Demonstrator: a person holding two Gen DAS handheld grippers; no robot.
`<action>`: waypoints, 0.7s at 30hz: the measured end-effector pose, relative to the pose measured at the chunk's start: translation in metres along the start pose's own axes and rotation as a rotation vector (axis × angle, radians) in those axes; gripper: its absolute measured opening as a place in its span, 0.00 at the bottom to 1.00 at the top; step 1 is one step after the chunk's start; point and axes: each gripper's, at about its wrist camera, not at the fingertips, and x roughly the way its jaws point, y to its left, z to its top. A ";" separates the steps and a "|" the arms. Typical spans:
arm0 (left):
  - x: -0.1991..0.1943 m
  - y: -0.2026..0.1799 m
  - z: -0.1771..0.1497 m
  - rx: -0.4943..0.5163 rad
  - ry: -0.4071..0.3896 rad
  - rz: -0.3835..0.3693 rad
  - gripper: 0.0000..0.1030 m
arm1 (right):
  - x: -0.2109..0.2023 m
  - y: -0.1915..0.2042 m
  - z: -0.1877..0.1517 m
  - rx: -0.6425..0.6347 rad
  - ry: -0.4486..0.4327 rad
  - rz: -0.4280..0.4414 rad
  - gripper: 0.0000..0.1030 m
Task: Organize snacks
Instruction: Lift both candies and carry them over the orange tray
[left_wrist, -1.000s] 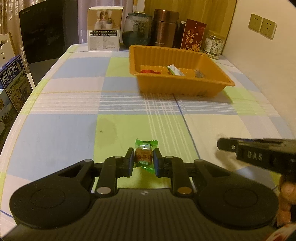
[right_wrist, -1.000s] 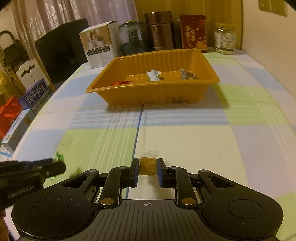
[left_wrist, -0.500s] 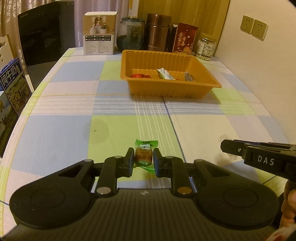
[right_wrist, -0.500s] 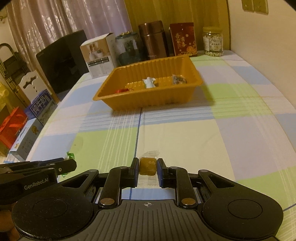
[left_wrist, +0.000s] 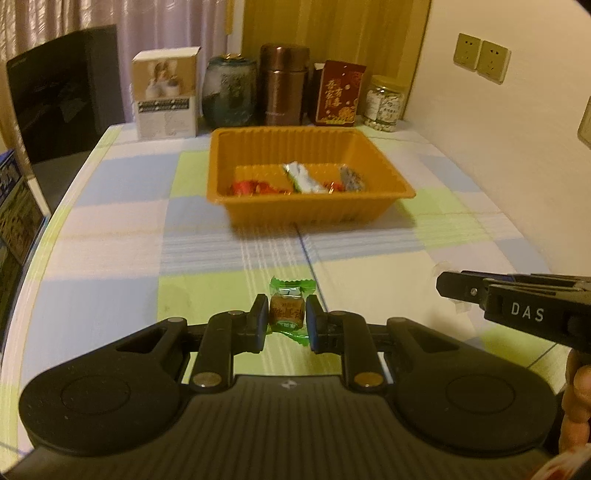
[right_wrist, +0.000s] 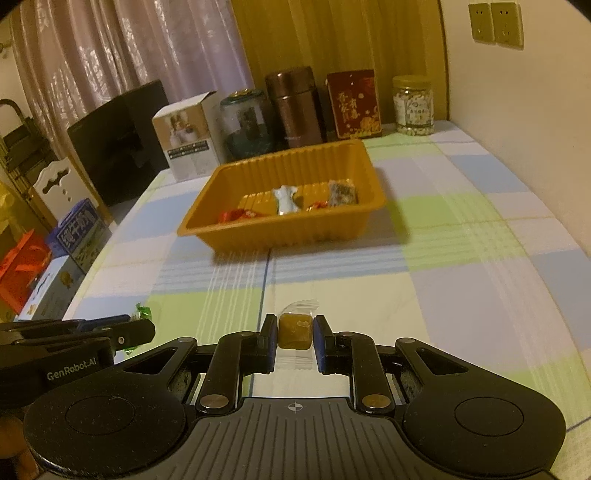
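Checked surface (left_wrist: 110, 236) carries an orange tray (left_wrist: 380, 206) toward its far edge. Left claw (left_wrist: 286, 314) pinches a green-wrapped candy (left_wrist: 287, 312); right claw (right_wrist: 294, 330) pinches a clear-wrapped brown candy (right_wrist: 294, 330), both above the near edge.

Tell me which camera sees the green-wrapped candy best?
The left wrist view. There the green-wrapped candy sits front and centre, pinched in the left gripper, with its label and crinkled ends showing. The right wrist view catches only a green wrapper tip poking out past that gripper, near the left edge.
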 end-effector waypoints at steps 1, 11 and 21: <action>0.002 0.000 0.004 0.002 -0.001 -0.004 0.18 | 0.001 -0.001 0.004 -0.004 -0.003 0.000 0.20; 0.024 0.004 0.058 0.013 -0.013 -0.035 0.18 | 0.024 -0.015 0.062 -0.035 -0.002 -0.004 0.20; 0.061 0.004 0.122 0.037 0.032 -0.091 0.18 | 0.067 -0.021 0.120 -0.065 0.082 0.023 0.20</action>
